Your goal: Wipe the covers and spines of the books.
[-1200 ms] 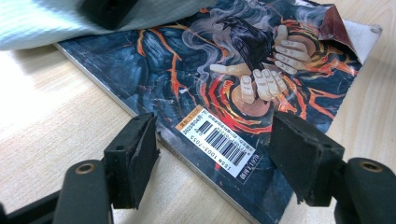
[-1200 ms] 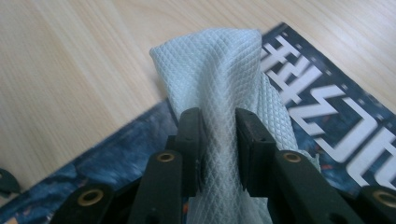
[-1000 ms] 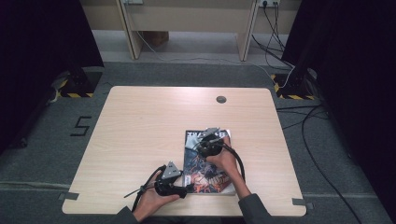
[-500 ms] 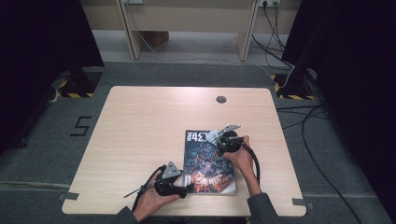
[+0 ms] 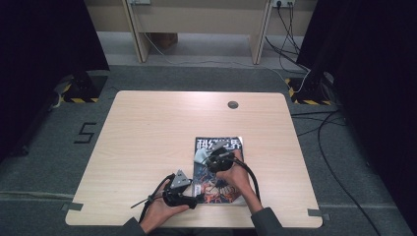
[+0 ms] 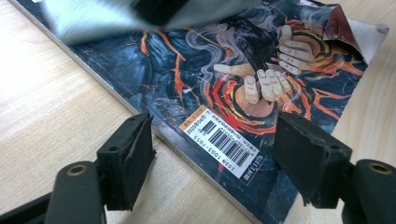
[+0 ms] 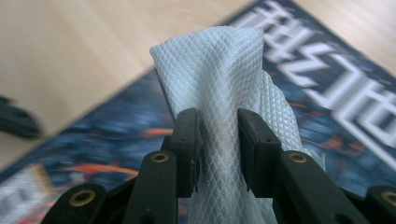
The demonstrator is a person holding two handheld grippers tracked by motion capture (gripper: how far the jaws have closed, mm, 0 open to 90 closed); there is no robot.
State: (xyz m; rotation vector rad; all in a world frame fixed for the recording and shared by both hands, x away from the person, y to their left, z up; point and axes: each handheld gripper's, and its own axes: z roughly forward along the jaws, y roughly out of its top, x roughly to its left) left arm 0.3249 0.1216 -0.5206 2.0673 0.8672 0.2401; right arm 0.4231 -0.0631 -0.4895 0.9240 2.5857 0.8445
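A magazine (image 5: 219,145) with a dark, fiery cover lies flat on the near right part of the wooden table (image 5: 147,132). My right gripper (image 5: 210,158) is over its left half, shut on a bunched white cloth (image 5: 200,155). In the right gripper view the waffle-textured cloth (image 7: 215,70) is pinched between the jaws of the right gripper (image 7: 217,126), above the magazine (image 7: 327,84). My left gripper (image 5: 195,198) sits at the magazine's near left corner. In the left gripper view the left gripper (image 6: 215,140) is open and straddles the spine edge by the barcode (image 6: 224,142), one pad over wood and one over the cover.
A round cable hole (image 5: 232,104) sits near the table's far edge. One magazine corner (image 6: 355,28) curls up. Cables (image 5: 339,162) trail over the grey floor to the right, and desk legs (image 5: 137,34) stand beyond the table. Bare wood lies to the left.
My right gripper with the cloth swept right across the cover, then came back left and a little nearer. The left gripper stayed at the magazine's near corner.
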